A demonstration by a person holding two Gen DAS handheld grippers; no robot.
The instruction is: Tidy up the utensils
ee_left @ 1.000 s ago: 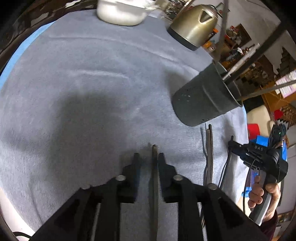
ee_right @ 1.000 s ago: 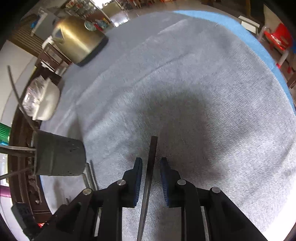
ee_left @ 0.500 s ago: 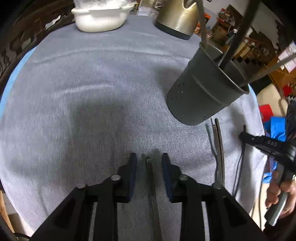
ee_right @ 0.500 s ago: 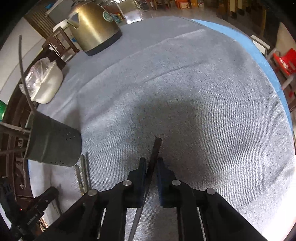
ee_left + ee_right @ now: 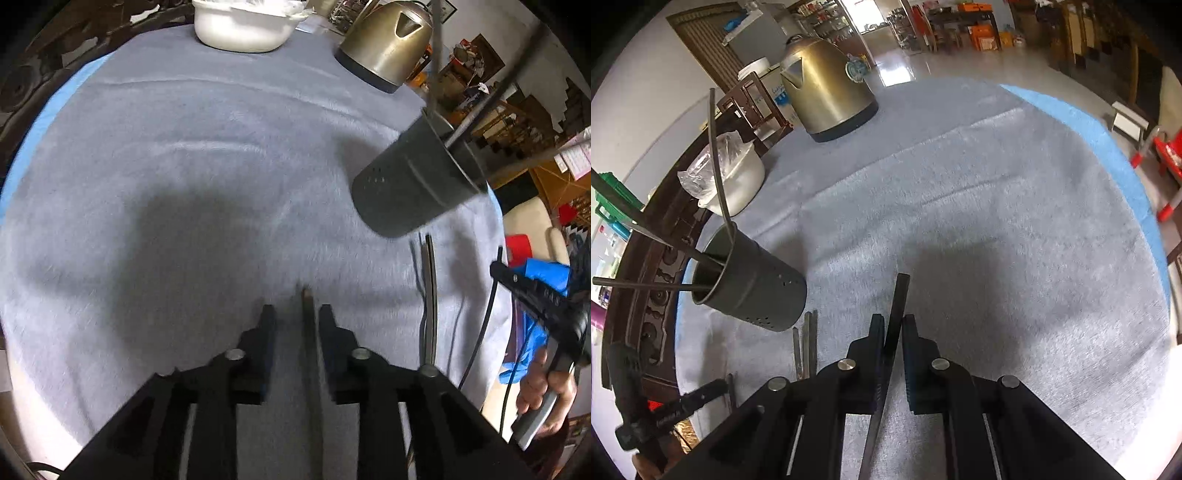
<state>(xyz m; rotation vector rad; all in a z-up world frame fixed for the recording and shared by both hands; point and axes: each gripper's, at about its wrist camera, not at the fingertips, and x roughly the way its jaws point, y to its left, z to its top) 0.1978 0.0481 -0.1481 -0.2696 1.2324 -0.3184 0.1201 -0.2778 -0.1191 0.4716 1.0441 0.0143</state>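
My left gripper (image 5: 297, 314) points down at the grey cloth (image 5: 184, 184). Its jaws are opening: a dark chopstick (image 5: 307, 325) lies between them against the right finger, with a gap on the left. My right gripper (image 5: 892, 321) is shut on another dark, flat chopstick (image 5: 900, 295), held tilted above the cloth (image 5: 997, 221). A dark grey perforated utensil holder (image 5: 417, 184) (image 5: 753, 288) stands on the cloth with several chopsticks sticking out. Two more chopsticks (image 5: 430, 295) (image 5: 809, 343) lie side by side just in front of it.
A brass-coloured kettle (image 5: 388, 40) (image 5: 827, 88) and a white bowl (image 5: 243, 26) (image 5: 735, 184) stand at the far side. A hand (image 5: 546, 384) holds the other gripper's handle at the right edge. The table's edge curves close behind the holder, with a carved wooden rim (image 5: 646, 295).
My right gripper closed on its chopstick, then rose and rolled with it. The left view swung toward the holder and back, the chopstick staying between its jaws.
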